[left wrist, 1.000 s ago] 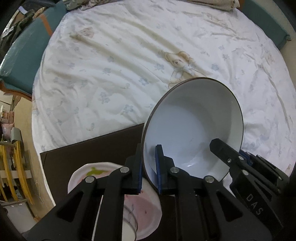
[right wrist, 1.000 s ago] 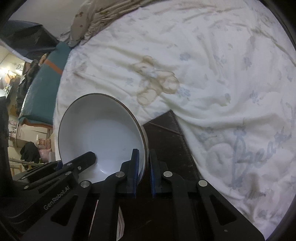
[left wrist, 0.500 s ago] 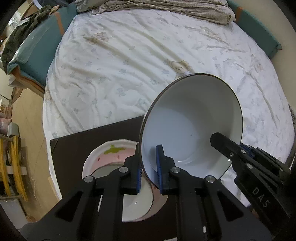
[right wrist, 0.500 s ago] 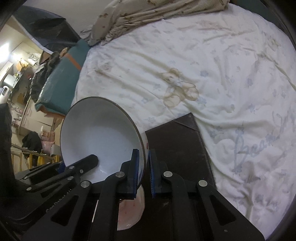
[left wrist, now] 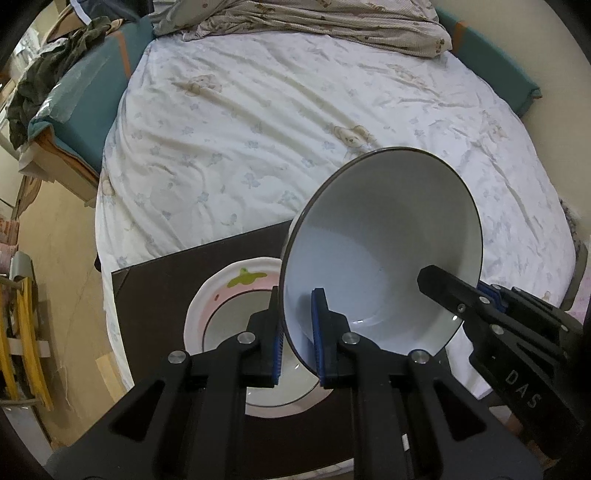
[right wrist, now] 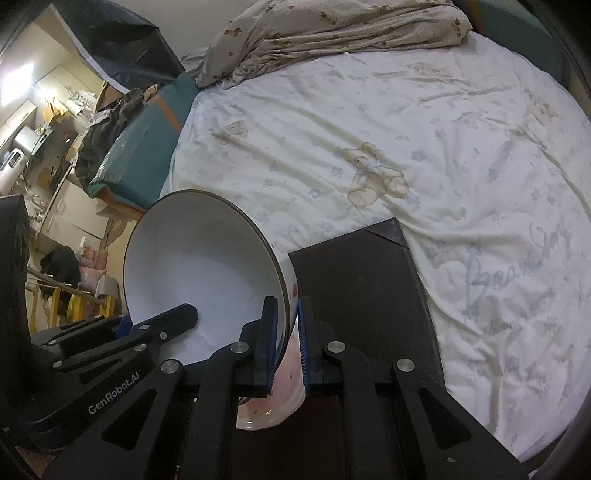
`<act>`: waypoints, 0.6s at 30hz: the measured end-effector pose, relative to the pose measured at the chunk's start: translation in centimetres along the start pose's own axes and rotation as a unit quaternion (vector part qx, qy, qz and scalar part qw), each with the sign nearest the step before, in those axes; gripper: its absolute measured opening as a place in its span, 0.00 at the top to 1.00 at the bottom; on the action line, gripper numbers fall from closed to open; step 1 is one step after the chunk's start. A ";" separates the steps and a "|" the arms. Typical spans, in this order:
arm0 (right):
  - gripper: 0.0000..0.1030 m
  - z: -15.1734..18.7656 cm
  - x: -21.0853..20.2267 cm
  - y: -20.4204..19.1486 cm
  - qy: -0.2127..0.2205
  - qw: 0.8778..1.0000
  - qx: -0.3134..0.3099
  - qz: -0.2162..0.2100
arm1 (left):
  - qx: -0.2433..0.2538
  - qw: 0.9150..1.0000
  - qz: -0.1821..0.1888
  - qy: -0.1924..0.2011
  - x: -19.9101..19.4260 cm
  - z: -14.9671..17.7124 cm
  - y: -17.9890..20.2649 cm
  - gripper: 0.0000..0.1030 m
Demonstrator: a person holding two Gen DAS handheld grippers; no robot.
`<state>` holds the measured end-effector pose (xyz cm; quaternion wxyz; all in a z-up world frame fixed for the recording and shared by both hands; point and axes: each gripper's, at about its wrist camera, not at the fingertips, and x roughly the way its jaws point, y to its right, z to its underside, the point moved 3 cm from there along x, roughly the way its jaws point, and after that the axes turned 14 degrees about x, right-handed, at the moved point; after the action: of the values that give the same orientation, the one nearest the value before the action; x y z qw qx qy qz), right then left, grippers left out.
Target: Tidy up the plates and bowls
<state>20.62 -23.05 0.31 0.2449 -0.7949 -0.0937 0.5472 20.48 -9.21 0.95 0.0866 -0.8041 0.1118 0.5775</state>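
Observation:
A white bowl with a dark rim (left wrist: 384,251) (right wrist: 207,266) hangs tilted in the air above a dark board (left wrist: 155,295) (right wrist: 362,280). My left gripper (left wrist: 297,295) (right wrist: 155,321) is shut on the bowl's left rim, one pad inside and one outside. On the opposite rim my right gripper (right wrist: 286,306) (left wrist: 465,291) is shut the same way. Under the bowl, a pink plate with a green leaf mark (left wrist: 221,280) lies on the board. A smaller dark-rimmed dish (left wrist: 229,325) rests in it, partly hidden by my fingers.
The board lies on a bed with a white bear-print sheet (left wrist: 258,129) (right wrist: 443,129). A crumpled blanket (right wrist: 332,29) sits at the far end. A teal padded edge with clothes on it (left wrist: 74,92) runs along the left, with bare floor (left wrist: 59,258) below it.
Both grippers have risen with the bowl between them. The pink plate and the dish in it now show far more fully beneath the bowl.

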 end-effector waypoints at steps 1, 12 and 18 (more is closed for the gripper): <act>0.88 0.2 0.0 -0.1 -0.001 1.000 -0.001 0.000 | -0.005 1.000 0.006 -0.002 -0.1 0.2 -0.2 0.89; 0.88 2.1 0.4 -1.9 -0.023 1.000 0.002 -0.013 | 0.004 1.000 0.017 0.019 -1.2 2.2 -2.7 0.89; 0.87 4.4 3.0 -1.7 -0.081 0.995 0.040 -0.048 | 0.000 1.000 0.029 0.004 0.3 3.9 -4.4 0.90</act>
<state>17.98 -19.08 -2.55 0.2942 -0.7320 -0.1297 0.6007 18.25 -3.92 -0.56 0.0698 -0.8028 0.1353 0.5765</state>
